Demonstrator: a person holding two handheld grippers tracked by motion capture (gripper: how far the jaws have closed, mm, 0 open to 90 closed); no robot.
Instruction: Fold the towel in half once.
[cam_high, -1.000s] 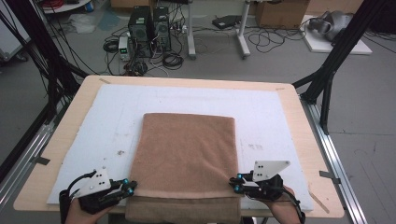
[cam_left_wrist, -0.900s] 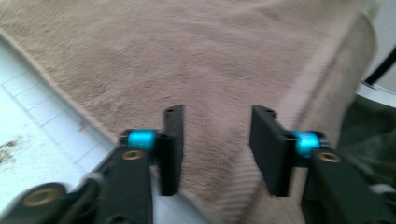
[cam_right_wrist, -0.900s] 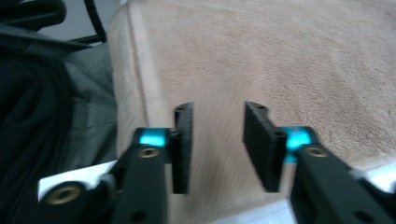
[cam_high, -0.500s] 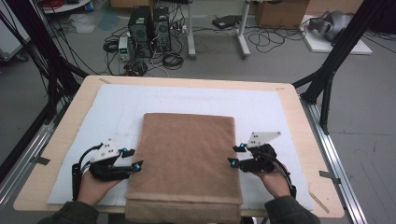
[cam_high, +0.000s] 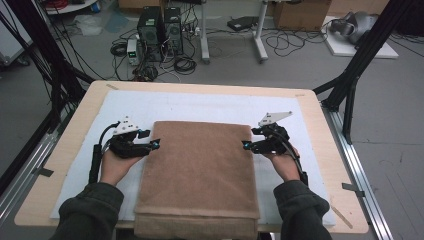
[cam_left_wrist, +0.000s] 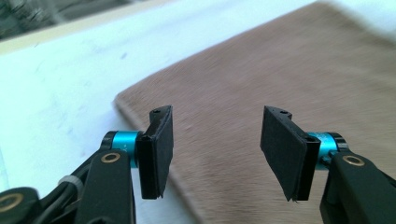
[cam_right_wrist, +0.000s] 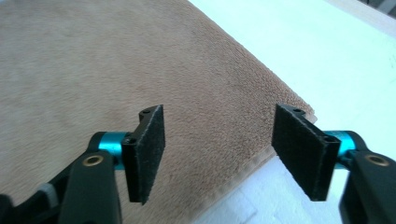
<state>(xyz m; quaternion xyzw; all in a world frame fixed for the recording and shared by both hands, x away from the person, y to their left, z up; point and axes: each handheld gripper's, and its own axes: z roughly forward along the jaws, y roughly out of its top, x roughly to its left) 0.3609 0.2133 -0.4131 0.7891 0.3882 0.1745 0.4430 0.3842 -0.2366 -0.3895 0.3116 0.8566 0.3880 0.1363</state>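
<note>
Towel (cam_high: 200, 170) lies lengthwise 12-to-6 on worktop (cam_high: 65, 160), between left tool (cam_high: 150, 145) and right tool (cam_high: 248, 145); both tools just opening, empty, equally near.

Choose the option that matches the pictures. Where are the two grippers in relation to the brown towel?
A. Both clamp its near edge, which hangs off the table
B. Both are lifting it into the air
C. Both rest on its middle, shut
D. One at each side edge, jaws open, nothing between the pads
D: the left gripper and right gripper flank the flat brown towel, pads apart.
</note>
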